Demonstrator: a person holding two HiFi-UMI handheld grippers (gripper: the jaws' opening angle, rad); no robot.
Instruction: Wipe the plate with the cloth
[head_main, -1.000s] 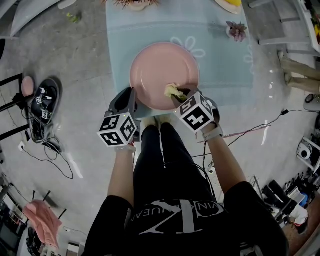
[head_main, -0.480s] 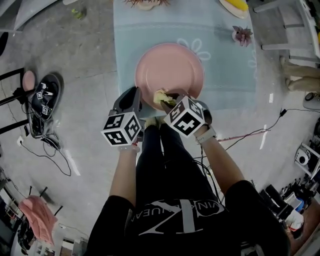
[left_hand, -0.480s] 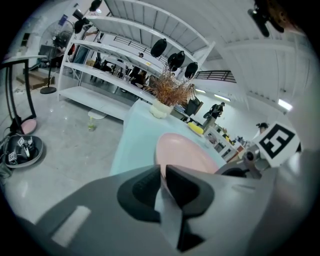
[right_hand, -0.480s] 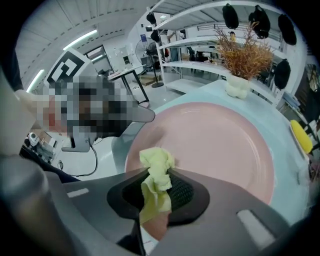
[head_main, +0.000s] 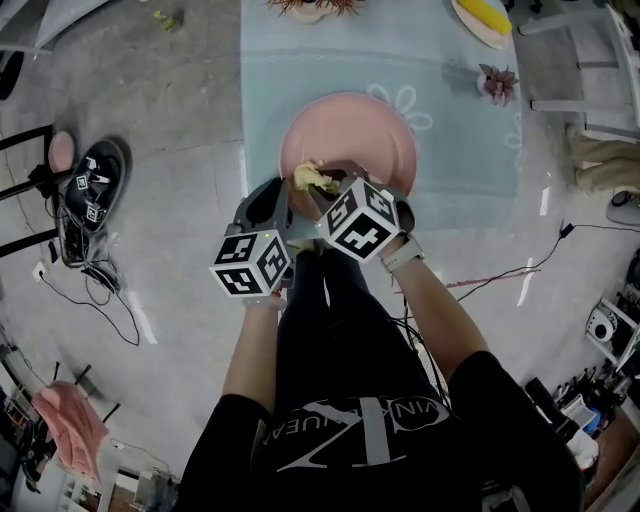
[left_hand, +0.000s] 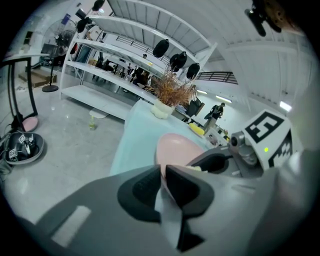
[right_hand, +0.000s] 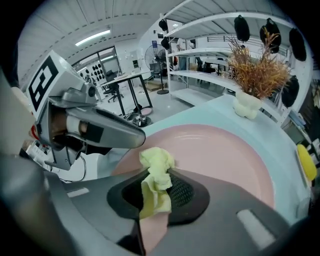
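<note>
From the head view we see the pink plate (head_main: 350, 135) near the front left corner of the pale blue tabletop (head_main: 455, 165), its near rim at the tabletop's front edge. Both marker cubes cover the gripping there, so we turn to the other 2 views.

The left gripper view shows the left claw (left_hand: 163, 172) pressed together on the plate's thin rim, 1 pad on each side of the pink edge. The right gripper view shows the right claw (right_hand: 156, 186) pinching the yellow cloth (right_hand: 157, 167). A crumpled tuft sticks out past the pads over the plate's near left part, close to the left claw. From above, that cloth is only a small yellow scrap.

Bare blue surface lies beyond the plate and to its right, as far as a small potted plant (head_main: 497, 82). A white vase of dried stems (right_hand: 248, 107) stands at the far end. The tabletop's left edge runs just beside the plate, with grey floor (head_main: 170, 130) past it.

A white flower outline (head_main: 408, 105) is drawn on the tabletop. The cubes carry black and white squares, no words. The white lettering on the black shirt (head_main: 350, 435) is upside down, and we cannot read it surely.
</note>
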